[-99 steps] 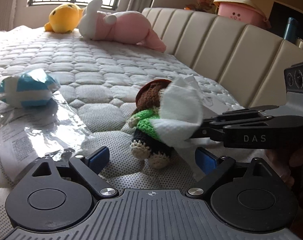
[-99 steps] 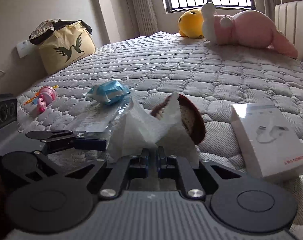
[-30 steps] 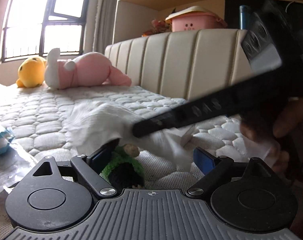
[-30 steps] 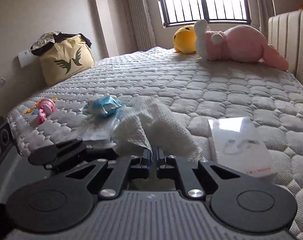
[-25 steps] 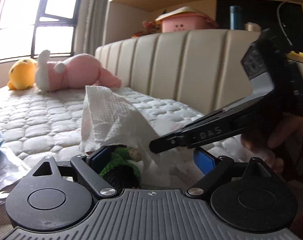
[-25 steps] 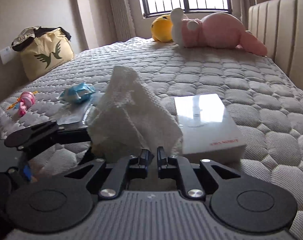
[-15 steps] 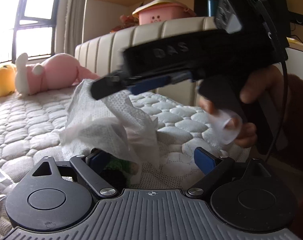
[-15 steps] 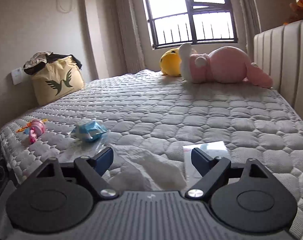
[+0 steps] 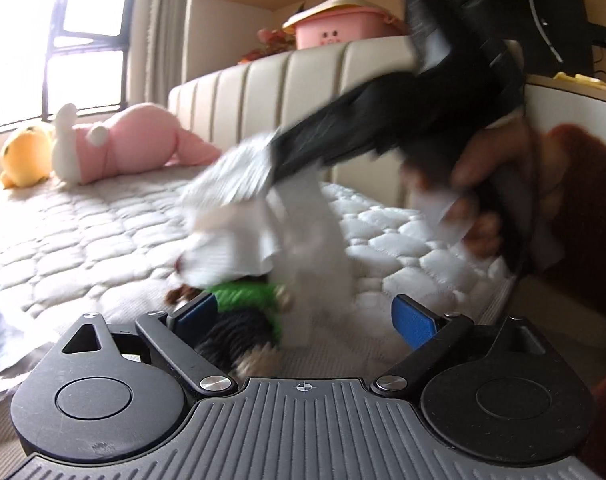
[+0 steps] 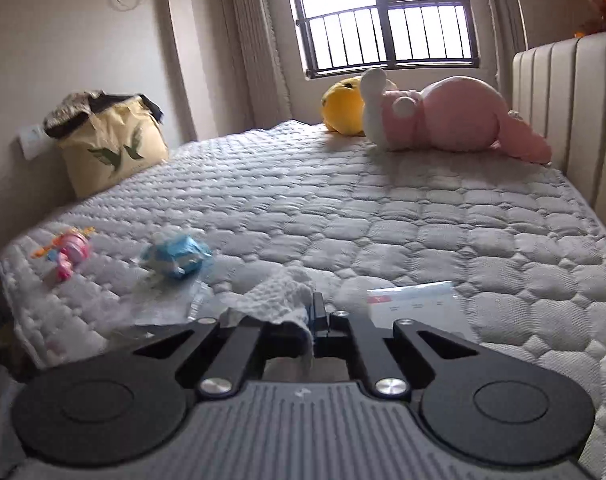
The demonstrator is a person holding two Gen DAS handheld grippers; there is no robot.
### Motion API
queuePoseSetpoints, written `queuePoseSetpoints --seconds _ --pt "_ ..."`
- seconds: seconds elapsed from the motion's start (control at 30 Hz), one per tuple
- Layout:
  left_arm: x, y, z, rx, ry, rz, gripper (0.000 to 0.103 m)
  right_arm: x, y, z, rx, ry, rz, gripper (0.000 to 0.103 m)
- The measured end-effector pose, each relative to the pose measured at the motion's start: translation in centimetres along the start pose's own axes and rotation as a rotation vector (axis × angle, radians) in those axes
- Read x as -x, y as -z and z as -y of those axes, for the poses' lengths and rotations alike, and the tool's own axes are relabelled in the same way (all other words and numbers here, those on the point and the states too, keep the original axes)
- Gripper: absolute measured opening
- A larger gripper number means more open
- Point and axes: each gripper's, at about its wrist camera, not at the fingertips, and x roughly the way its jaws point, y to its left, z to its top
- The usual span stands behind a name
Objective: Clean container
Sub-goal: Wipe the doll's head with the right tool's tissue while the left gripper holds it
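Pinching a white crumpled paper tissue (image 10: pixel 281 298), the right hand-held gripper (image 10: pixel 318 320) is clenched; the left hand-held gripper (image 9: pixel 303 316) is released around a crocheted green-and-black doll (image 9: pixel 243 312).

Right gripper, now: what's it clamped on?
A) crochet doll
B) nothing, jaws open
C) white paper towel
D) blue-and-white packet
C: in the right wrist view the right gripper has its jaws closed on a fold of the white paper towel, while the blue-and-white packet lies apart on the mattress.
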Motion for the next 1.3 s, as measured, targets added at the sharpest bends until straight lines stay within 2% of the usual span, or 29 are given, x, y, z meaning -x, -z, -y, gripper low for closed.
queuePoseSetpoints --seconds 0.1,0.17,0.27,0.37,0.53,0.63,0.8,0.83,0.9,0.97,1.0,1.03,1.1,1.17,1.3 --pt "0.0 0.6 -0.9 0.051 -0.031 -0.034 0.098 0.9 -0.5 -1.9 -0.008 -0.157 0.019 0.004" --pt "-0.3 0.7 -1.6 0.096 -0.041 -0.05 0.098 0.3 0.0 -3.1 0.015 -0.195 -0.019 0.004" --pt "-1.0 0.7 -2.8 0.139 -0.035 -0.064 0.098 -1.2 2.0 -3.5 0.047 -0.138 -0.09 0.005" --pt "-1.7 0.7 -3.5 0.189 0.004 -0.079 0.099 -1.3 4.0 -1.8 -0.003 -0.096 -0.122 0.005" --pt "-2.7 0.9 -5.1 0.349 0.087 -0.112 0.1 1.8 5.8 2.8 -0.132 -0.048 -0.077 0.004" --pt "-3.5 0.6 -5.5 0.411 0.109 -0.12 0.102 3.4 6.5 4.7 -0.163 0.025 -0.036 0.008" --pt "-5.7 -0.4 -4.6 0.444 0.131 -0.142 0.102 4.6 8.3 8.0 -0.231 0.169 -0.014 0.008" --pt "-6.2 -0.6 -4.4 0.446 0.131 -0.144 0.102 4.7 8.7 8.6 -0.248 0.191 -0.018 0.012" --pt "-7.3 -0.9 -3.9 0.444 0.108 -0.138 0.102 4.4 9.7 9.7 -0.29 0.198 -0.027 0.012" --pt "-7.7 -1.1 -3.3 0.41 0.076 -0.112 0.099 4.5 10.4 10.2 -0.315 0.191 -0.02 0.012" --pt "-7.9 -1.2 -3.1 0.384 0.053 -0.102 0.092 4.5 10.6 10.4 -0.326 0.186 -0.014 0.012" --pt "-8.0 -1.3 -2.9 0.346 0.023 -0.099 0.063 4.6 10.8 10.5 -0.337 0.18 -0.008 0.012" --pt "-8.2 -1.7 -2.8 0.245 0.007 -0.099 0.063 4.6 10.9 10.7 -0.354 0.169 0.003 0.012" --pt "-8.3 -2.3 -2.2 0.098 -0.038 -0.091 0.063 4.4 10.6 10.7 -0.355 0.163 0.009 0.012" --pt "-9.1 -3.4 -0.3 -0.321 -0.226 -0.031 0.063 4.0 9.6 10.0 -0.335 0.148 0.029 0.012"
